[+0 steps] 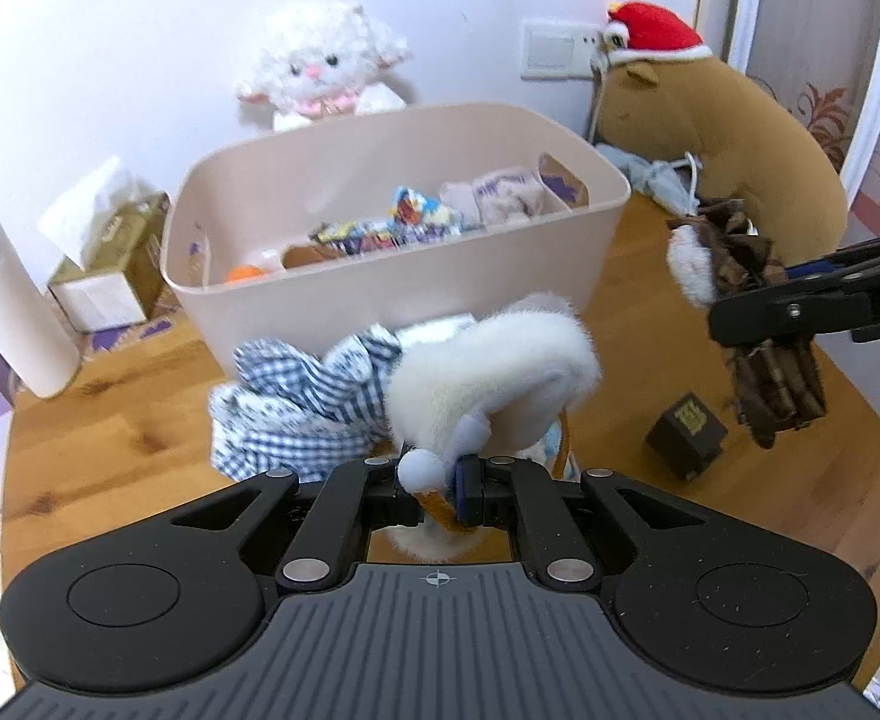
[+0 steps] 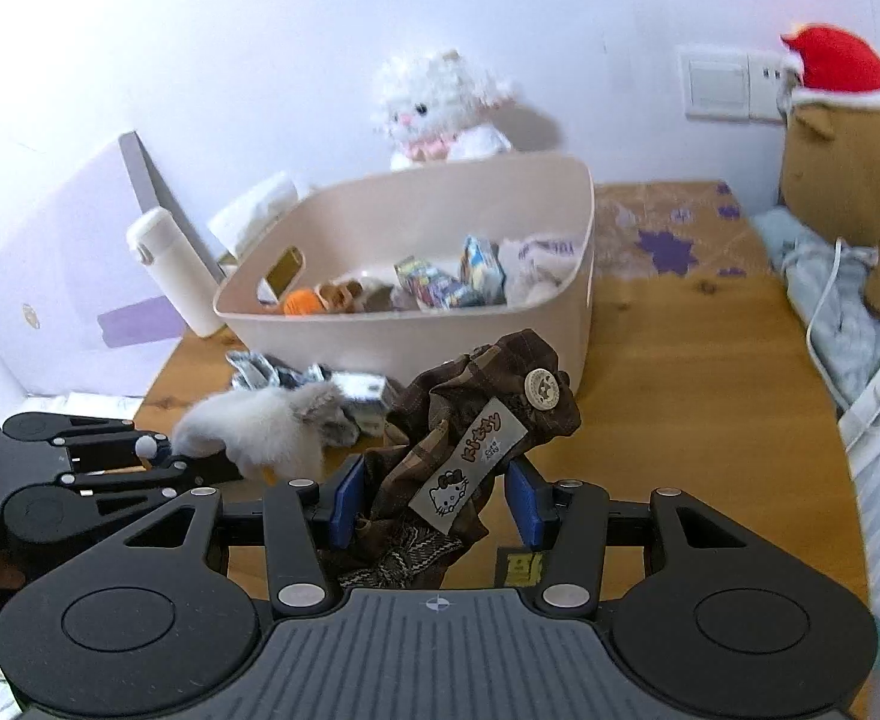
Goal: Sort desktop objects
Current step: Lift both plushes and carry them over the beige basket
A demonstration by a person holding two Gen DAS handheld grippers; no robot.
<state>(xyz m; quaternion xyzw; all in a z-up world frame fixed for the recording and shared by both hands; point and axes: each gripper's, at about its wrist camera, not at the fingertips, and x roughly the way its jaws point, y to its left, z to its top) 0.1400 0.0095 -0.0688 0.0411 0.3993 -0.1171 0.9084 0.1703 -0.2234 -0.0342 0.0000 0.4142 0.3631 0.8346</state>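
Note:
My left gripper [image 1: 440, 495] is shut on a white plush toy in a blue checked cloth [image 1: 488, 372], held above the wooden desk in front of the beige bin [image 1: 392, 276]. It also shows at the left of the right wrist view [image 2: 260, 426]. My right gripper [image 2: 434, 495] is shut on a brown plaid Hello Kitty cloth toy [image 2: 476, 420], held above the desk before the bin [image 2: 440, 336]. In the left wrist view that toy [image 1: 740, 276] hangs at the right. The bin holds snack packets, a sock and small toys.
A small dark box [image 1: 686, 435] lies on the desk at the right. A white bottle [image 1: 8, 300] and a tissue box [image 1: 110, 258] stand at the left. A white lamb plush [image 1: 320, 72] sits behind the bin, a brown plush with a red hat [image 1: 710, 114] at the right.

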